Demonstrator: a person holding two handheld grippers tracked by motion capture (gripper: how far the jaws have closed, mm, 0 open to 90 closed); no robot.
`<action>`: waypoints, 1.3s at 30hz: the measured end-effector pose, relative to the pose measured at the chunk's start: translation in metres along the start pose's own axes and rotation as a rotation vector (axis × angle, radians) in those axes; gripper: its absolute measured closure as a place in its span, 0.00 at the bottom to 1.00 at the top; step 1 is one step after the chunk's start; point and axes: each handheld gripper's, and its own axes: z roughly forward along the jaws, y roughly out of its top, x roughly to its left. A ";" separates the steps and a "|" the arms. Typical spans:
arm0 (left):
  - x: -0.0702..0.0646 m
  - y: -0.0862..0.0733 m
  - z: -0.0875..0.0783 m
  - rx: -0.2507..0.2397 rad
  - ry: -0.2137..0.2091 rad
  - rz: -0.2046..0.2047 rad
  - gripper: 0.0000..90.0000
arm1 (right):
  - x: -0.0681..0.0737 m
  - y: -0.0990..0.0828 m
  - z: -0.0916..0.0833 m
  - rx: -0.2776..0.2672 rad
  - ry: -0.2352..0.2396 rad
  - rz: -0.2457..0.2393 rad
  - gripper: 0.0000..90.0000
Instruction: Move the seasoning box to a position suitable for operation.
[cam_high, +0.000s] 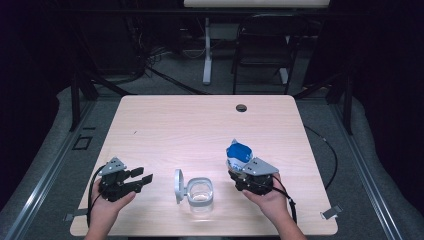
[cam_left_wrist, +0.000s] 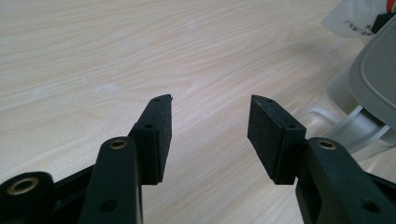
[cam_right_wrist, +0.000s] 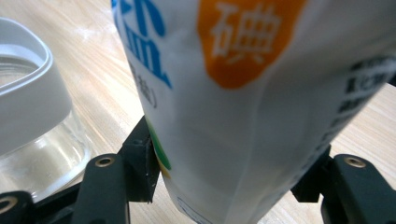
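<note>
The right gripper (cam_high: 246, 170) is clamped on a white bag (cam_right_wrist: 243, 116), which is pinched between both jaws and held upright just above the table (cam_high: 200, 125), right of centre near the front edge. A blue patch is seen at the bag's top (cam_high: 239, 150) in the high view. The left gripper (cam_left_wrist: 209, 135) is held with its jaws spread and nothing between them, low over the table's front left. Between the two grippers a clear glass jar (cam_high: 200, 194) is stood, with its grey-white hinged lid (cam_high: 178, 185) flipped open on its left side; it is just beside the bag and apart from the left gripper. The tabletop is pale wood-grain with a dark round hole (cam_high: 241, 108) near the far edge. Beyond it, a dark chair (cam_high: 262, 45) and a white desk leg (cam_high: 207, 50) are seen on grey floor. On the bag, blue characters and a white character "碘" on an orange patch (cam_right_wrist: 245, 37) are printed; the small black print cannot be read.
</note>
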 end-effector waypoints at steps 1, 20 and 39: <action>0.000 0.000 0.000 0.001 0.001 0.002 0.56 | 0.001 0.001 0.000 0.004 -0.002 -0.007 0.43; 0.005 -0.001 -0.001 -0.013 0.016 -0.033 0.56 | 0.017 0.002 0.000 0.002 -0.023 -0.158 0.43; 0.010 -0.002 -0.006 -0.026 0.028 -0.058 0.56 | 0.018 -0.002 0.001 0.054 -0.018 -0.218 0.43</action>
